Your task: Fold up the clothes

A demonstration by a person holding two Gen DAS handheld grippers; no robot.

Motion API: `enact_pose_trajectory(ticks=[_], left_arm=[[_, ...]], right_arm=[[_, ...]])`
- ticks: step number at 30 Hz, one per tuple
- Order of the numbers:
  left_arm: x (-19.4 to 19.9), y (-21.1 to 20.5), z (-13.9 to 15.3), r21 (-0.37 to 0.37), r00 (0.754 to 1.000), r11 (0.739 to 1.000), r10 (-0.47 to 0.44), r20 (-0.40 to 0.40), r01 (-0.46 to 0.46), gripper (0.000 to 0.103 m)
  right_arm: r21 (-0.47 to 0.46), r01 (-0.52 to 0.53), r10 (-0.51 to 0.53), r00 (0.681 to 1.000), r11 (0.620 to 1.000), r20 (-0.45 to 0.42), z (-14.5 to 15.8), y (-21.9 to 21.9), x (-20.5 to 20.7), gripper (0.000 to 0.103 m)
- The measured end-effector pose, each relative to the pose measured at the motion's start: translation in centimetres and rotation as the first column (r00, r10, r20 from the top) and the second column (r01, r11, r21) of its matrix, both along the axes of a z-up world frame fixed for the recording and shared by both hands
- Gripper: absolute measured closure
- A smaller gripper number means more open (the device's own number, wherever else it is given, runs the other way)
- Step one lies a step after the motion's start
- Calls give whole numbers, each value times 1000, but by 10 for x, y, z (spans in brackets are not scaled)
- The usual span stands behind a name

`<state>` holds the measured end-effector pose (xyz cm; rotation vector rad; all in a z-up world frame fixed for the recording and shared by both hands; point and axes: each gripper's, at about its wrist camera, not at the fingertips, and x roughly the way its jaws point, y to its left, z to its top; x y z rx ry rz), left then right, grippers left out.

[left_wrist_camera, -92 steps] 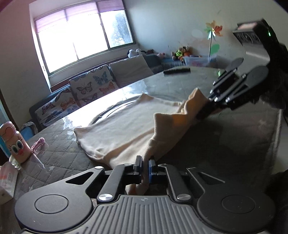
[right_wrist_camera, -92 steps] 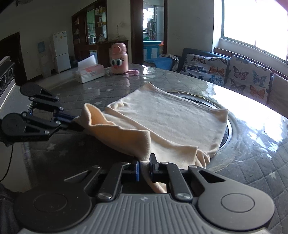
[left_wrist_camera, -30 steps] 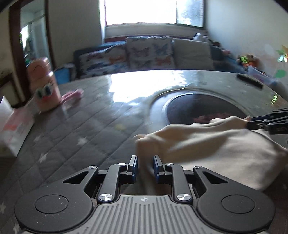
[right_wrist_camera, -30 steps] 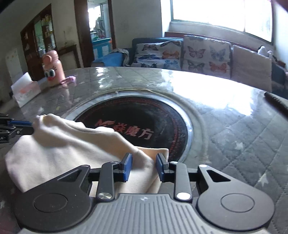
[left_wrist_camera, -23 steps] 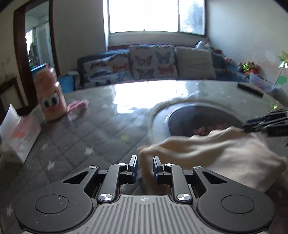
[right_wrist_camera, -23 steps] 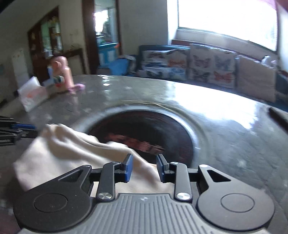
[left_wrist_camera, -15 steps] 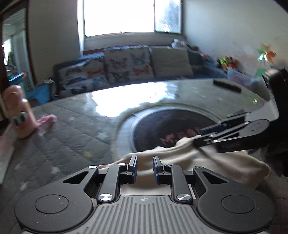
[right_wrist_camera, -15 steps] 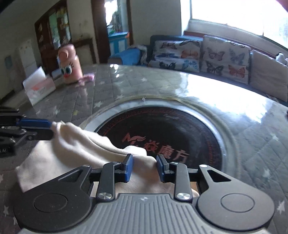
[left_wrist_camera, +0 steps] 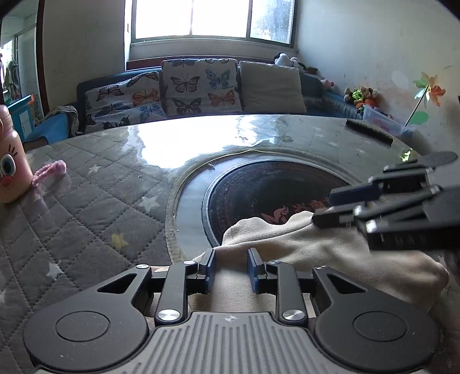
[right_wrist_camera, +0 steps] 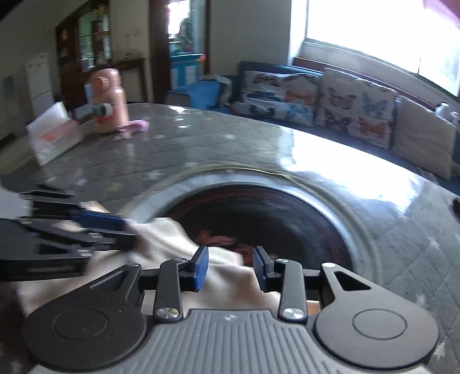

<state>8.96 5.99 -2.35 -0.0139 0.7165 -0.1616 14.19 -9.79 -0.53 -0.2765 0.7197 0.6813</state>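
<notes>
Cream cloth (left_wrist_camera: 330, 247), a soft garment bunched into a rumpled fold, lies on the near edge of the round worktop (left_wrist_camera: 120, 201), its long axis running left to right across both wrist views, with one rounded end lapping onto the dark glass hob disc (left_wrist_camera: 267, 187) set in the middle of the worktop. The left gripper (left_wrist_camera: 230, 269) sits low over the near part of the cloth with its blue-padded fingers (left_wrist_camera: 209, 269) apart and the fabric lying loose between them, not pinched. The right gripper (right_wrist_camera: 230, 270) hangs just above the other end, its fingers (right_wrist_camera: 201, 267) spread wider and likewise clasping nothing; seen from the left wrist it comes in from the right, its tips close over the raised ridge of the cloth.

A white tissue box (right_wrist_camera: 53, 135) stands on the far left of the worktop, and whether anything shows from its top I cannot tell through the blur. Beside it stands a pink cartoon-faced bottle (left_wrist_camera: 11, 161) with a pink strap (left_wrist_camera: 49, 171) trailing from it. A dark flat remote-like bar (left_wrist_camera: 369, 131) lies near the far right rim.

The worktop is covered in grey quilted cloth with pale stars under a glossy clear sheet that catches the window (left_wrist_camera: 212, 20) glare. Behind it runs a blue sofa with butterfly cushions (left_wrist_camera: 198, 86) and a plain beige one, soft toys (left_wrist_camera: 362, 96) and a paper pinwheel (left_wrist_camera: 428, 89) by the right wall. A dark wooden cabinet (right_wrist_camera: 95, 43) and a white fridge (right_wrist_camera: 37, 83) stand off to the left.
</notes>
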Motion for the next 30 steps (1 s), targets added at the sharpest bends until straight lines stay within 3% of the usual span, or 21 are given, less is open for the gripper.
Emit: enact_pose_trajectory(ticks=[4,7,15,21,30], left_arm=[[3,3,-1,-6,1000,1000,-14,3,14,75],[4,3,-2,-5,1000,1000,-18,4,18,75],[7,7,-4,-30,1000,999,-15,1,15,73],[7,4,-3,-3,1000,1000,-18,-1,18,72],[8,-6,-1,48,1000,999,6,-4,-6,72]], right_arm=[[-28,-40,40,999,999,-15,-7,19,-11,69],[-53,-5,5,1000,999,0,-14,28,-9,69],[1,103,-103,995,995,3,-2,13,-11,69],[17,31,-30,1000,999,-9,4,10,-33,70],[10,8,-8,1000,1000,1,-9,16,-37,71]])
